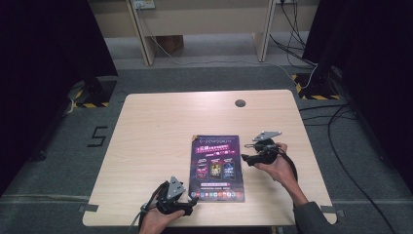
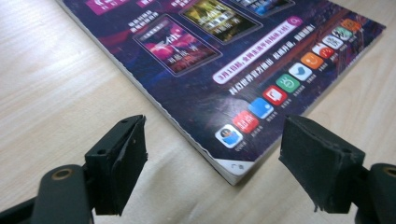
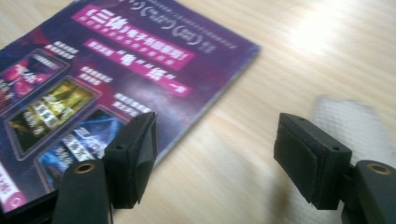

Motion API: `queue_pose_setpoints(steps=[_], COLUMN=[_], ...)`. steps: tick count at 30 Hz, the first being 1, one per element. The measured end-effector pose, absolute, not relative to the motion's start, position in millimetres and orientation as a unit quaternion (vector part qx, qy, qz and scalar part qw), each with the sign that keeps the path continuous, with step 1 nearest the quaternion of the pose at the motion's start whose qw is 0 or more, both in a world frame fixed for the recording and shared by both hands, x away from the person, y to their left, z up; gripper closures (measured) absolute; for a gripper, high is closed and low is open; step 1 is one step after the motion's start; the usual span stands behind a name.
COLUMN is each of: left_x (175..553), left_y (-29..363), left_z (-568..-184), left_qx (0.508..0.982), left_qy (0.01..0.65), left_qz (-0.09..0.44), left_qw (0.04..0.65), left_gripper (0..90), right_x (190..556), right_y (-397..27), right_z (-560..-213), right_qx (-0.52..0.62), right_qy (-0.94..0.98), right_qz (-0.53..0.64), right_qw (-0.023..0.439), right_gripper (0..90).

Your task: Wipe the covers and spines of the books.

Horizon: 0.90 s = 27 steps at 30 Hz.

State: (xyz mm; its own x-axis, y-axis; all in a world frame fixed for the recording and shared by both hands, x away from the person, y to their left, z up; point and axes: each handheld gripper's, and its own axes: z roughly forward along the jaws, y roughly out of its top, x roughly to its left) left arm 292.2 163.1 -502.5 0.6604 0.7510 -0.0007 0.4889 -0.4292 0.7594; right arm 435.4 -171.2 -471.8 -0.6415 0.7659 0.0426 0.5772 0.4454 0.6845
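High view: purple magazine [image 1: 217, 167] flat, mid-table [image 1: 156, 126]. Left gripper [image 1: 191, 200] wide open, empty, straddling near corner, likely for lifting. Right gripper [image 1: 245, 157] wide open, empty, beside right edge.

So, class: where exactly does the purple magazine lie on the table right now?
In the high view the purple magazine lies flat on the table, right of centre toward the near edge, between the left claw at its near-left corner and the right claw beside its right edge.
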Motion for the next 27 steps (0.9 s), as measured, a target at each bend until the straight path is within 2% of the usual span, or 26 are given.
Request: queue_pose_setpoints(steps=[5,14,27], left_x=[295,298,310], left_y=[167,168,156], left_z=[-503,-504,-511], left_qx=[0.822,0.820,0.826], left_qy=[0.380,0.381,0.384], left_qz=[0.177,0.177,0.158], left_qw=[0.385,0.387,0.381], left_gripper=[24.4,29.0,30.4], right_x=[439,443,447], right_y=[-191,-214,-227], right_z=[-466,-467,-477], right_qx=[0.422,0.451,0.464], right_qy=[0.830,0.818,0.820], right_qz=[0.327,0.306,0.283], right_qw=[0.164,0.183,0.179], right_gripper=[32.4,38.6,47.3])
